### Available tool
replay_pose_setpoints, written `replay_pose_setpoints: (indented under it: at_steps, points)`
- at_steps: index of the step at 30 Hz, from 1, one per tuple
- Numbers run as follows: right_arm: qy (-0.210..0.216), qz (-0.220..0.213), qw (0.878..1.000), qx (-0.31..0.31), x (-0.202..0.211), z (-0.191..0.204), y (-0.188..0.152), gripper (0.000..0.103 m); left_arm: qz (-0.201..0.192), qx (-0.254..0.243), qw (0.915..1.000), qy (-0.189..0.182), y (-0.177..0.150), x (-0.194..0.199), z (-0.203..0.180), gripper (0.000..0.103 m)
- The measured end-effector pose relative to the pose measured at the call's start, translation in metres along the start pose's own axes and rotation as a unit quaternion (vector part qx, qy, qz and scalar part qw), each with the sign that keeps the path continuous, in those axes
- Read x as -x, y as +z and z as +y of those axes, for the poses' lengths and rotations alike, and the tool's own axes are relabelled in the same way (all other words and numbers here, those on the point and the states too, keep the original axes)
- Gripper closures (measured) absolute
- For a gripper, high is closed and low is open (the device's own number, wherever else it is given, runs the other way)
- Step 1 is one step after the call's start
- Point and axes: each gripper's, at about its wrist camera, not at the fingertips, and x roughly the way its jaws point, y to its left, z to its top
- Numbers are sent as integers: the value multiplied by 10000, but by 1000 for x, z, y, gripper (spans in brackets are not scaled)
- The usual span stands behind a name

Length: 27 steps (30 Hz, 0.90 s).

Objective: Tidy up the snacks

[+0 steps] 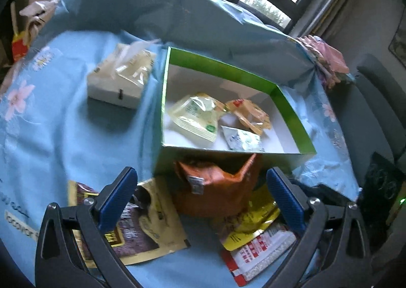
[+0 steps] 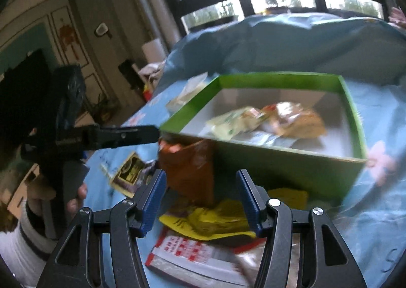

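Note:
A green open box (image 1: 291, 115) (image 2: 291, 168) stands on the blue cloth and holds a pale yellow pack (image 1: 198, 118), an orange-gold pack (image 1: 251, 113) and a small white-blue pack (image 1: 242, 139). An orange snack bag (image 1: 220, 186) (image 2: 190, 168) leans upright against the box's near wall. Around it lie a brown-gold packet (image 1: 142, 227), a yellow packet (image 1: 251, 222) (image 2: 210, 222) and a red-white packet (image 1: 256, 250) (image 2: 192, 255). My left gripper (image 1: 200, 196) is open, its fingers on either side of the orange bag. My right gripper (image 2: 201, 201) is open just before the same bag. The left gripper also shows in the right wrist view (image 2: 152, 133).
A tissue pack (image 1: 119, 80) lies left of the box. A blue bedding ridge (image 1: 203, 24) rises behind the box. A dark chair (image 1: 375, 115) stands at the right edge. Folded pink cloth (image 1: 327, 59) lies on the far right corner.

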Motion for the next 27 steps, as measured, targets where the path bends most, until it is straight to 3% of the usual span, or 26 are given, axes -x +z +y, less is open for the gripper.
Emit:
replay_pose_setpoints:
  at_steps: [7,10,13,15,20,23,24,27]
  points:
    - [-103,140,9998,89,-31,6,-1,45,208,-1,9997,-112,-4,-18,-3,2]
    - [-119,218,9997,64,-38,4,-1,45,299,27,9994,-158,-5,-25,-2,8]
    - [-67,303,9995,11,-44,2,-1,45,394,34,9991,-174,-6,-31,-1,17]
    - [34,314,9995,-21,-46,2,-1,45,471,54,9987,-198,-7,-35,-1,32]
    - [162,373,9992,-35,-48,3,-2,47,481,32,9987,-160,-8,-36,-1,35]
    - [168,362,9992,5,-48,4,-2,53,481,3,9987,-166,-9,-34,-2,37]
    - [138,350,9993,22,-47,5,-3,59,482,-10,9987,-172,-9,-34,-3,38]
    - [212,284,9994,-2,-44,5,-2,60,449,-82,9987,-214,-8,-30,-7,38]
